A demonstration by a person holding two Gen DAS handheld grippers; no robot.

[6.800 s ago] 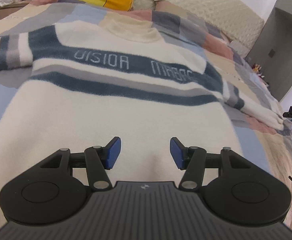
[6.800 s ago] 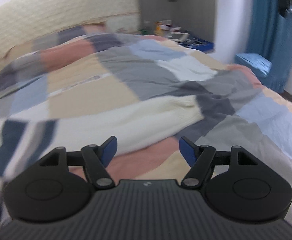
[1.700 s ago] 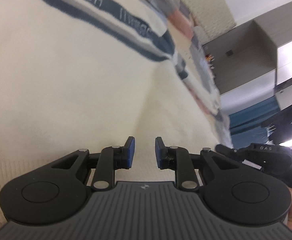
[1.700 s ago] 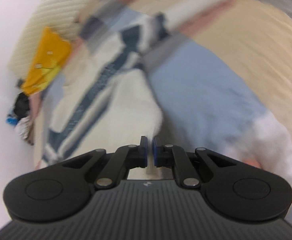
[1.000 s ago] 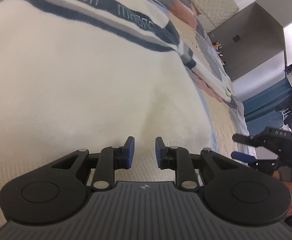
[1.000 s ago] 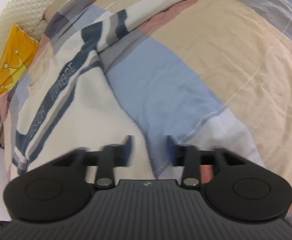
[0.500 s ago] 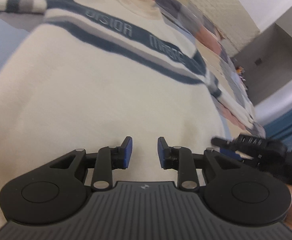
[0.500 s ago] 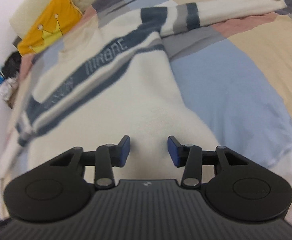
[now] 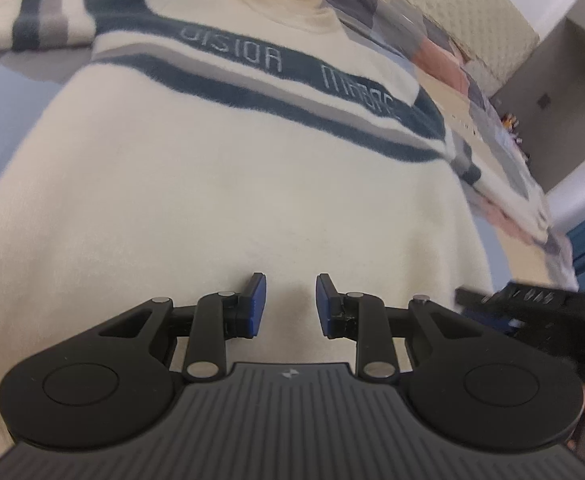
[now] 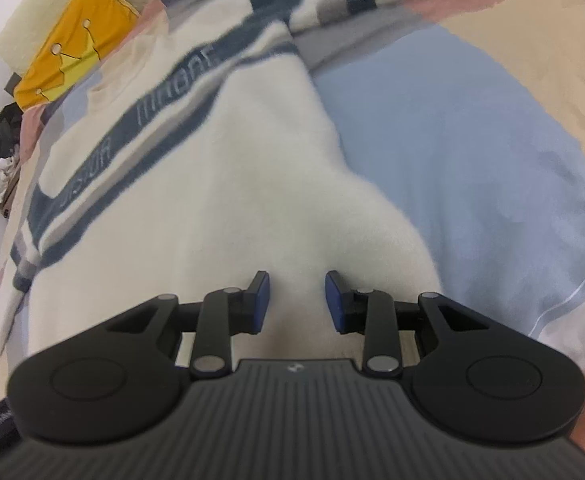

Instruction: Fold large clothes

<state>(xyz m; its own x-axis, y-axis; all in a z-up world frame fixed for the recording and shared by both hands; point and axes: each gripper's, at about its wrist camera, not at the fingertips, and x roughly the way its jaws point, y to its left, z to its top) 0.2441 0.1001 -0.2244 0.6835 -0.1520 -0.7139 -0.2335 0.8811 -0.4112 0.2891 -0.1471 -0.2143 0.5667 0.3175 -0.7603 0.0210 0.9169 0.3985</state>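
Flanking sweater [image 10: 220,184]: yellow pillow [image 10: 72,56], clothes heap [image 10: 0,160], patchwork quilt [image 10: 472,152].

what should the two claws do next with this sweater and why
Probably lower both and close on the hem. The cream sweater lies flat and unfolded on the patchwork quilt; the left claw and right claw sit over its lower edge, jaws apart, with no fabric pinched yet.

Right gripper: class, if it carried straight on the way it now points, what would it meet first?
Most likely the cream sweater: the right gripper points down at its lower body, jaws apart, nothing between. Depth is uncertain.
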